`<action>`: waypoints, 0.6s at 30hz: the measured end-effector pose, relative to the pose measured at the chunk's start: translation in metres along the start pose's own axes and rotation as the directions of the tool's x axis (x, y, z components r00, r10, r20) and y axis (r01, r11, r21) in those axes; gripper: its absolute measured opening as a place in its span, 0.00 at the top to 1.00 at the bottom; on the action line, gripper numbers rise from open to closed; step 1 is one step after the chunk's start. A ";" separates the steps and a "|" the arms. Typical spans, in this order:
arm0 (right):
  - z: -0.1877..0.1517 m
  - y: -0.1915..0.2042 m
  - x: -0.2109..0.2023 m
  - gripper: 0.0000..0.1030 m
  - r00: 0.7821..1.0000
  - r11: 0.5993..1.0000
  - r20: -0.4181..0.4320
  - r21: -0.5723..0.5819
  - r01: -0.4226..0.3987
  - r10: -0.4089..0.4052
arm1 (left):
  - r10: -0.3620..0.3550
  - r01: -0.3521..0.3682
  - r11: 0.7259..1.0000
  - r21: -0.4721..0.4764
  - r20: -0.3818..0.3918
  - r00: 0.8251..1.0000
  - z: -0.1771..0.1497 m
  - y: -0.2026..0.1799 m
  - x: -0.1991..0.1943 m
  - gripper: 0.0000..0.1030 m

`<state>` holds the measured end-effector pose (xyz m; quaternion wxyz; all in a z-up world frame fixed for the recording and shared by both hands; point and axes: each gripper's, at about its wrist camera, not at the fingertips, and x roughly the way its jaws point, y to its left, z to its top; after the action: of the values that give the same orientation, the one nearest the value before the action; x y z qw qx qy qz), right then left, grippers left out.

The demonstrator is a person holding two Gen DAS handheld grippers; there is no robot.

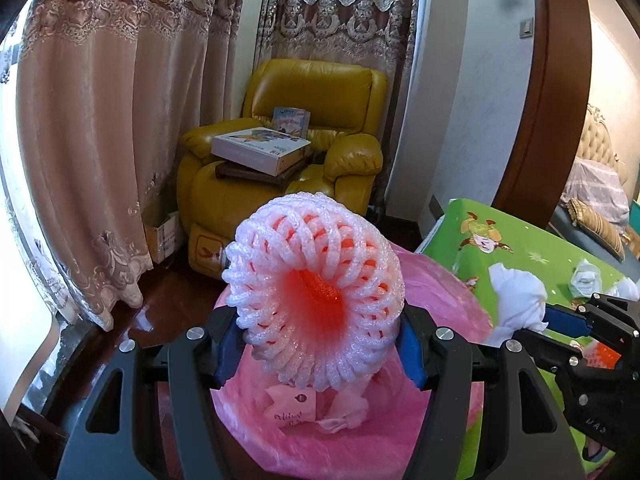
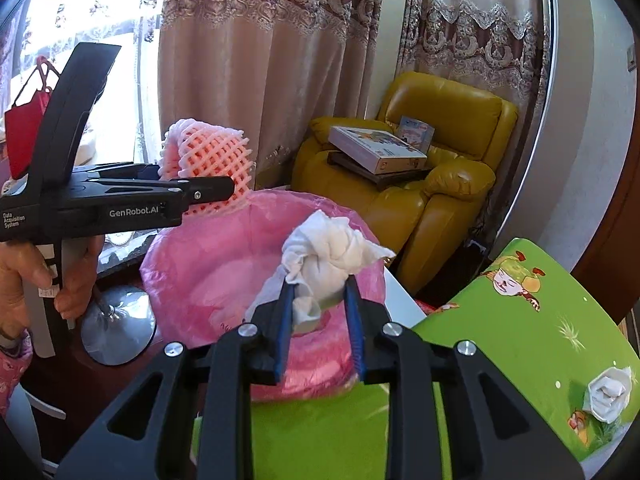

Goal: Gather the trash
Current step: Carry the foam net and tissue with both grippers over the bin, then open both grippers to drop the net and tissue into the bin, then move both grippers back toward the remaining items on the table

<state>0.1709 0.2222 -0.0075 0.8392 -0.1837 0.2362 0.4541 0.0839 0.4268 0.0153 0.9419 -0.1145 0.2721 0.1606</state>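
Observation:
My left gripper (image 1: 316, 328) is shut on a pink-and-white foam fruit net (image 1: 312, 292), held just above the open mouth of a pink trash bag (image 1: 440, 300). In the right wrist view that same net (image 2: 208, 152) hangs over the bag's far left rim (image 2: 208, 264). My right gripper (image 2: 318, 296) grips a crumpled white tissue (image 2: 328, 256) between its blue pads, above the bag's near right side. From the left wrist view, the tissue (image 1: 518, 300) and right gripper (image 1: 560, 320) sit to the right. Some scraps lie inside the bag.
A green cartoon-print table (image 2: 520, 340) carries more tissue wads (image 2: 608, 394). Behind the bag stands a yellow armchair (image 1: 312, 152) stacked with boxes (image 1: 260, 150). Curtains (image 1: 100, 120) hang on the left. A chrome stool base (image 2: 120, 324) rests on the floor. A hand (image 2: 24, 280) holds the left gripper.

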 end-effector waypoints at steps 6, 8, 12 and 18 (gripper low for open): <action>0.000 0.008 0.007 0.30 1.000 1.000 -0.003 -0.025 -0.014 0.014 | 0.047 -0.046 0.998 -0.033 0.015 0.999 0.006 0.000 0.003 0.15; -0.004 0.005 -0.002 0.30 1.000 1.000 0.009 -0.016 -0.010 0.010 | 0.050 -0.049 0.999 -0.014 0.018 0.999 0.005 -0.002 -0.001 0.15; -0.014 -0.004 -0.028 0.30 0.999 1.000 0.040 0.007 -0.002 0.002 | 0.112 -0.113 0.993 0.029 0.059 0.992 -0.002 -0.013 -0.020 0.12; -0.047 -0.019 -0.080 0.29 0.998 0.999 0.058 0.041 0.026 -0.028 | 0.107 -0.107 0.994 -0.009 0.097 0.989 -0.040 -0.042 -0.050 0.12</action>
<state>0.1380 0.1338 0.0002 0.8554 -0.1566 0.2180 0.4430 0.0403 0.3644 0.0150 0.9438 -0.0934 0.2314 0.2168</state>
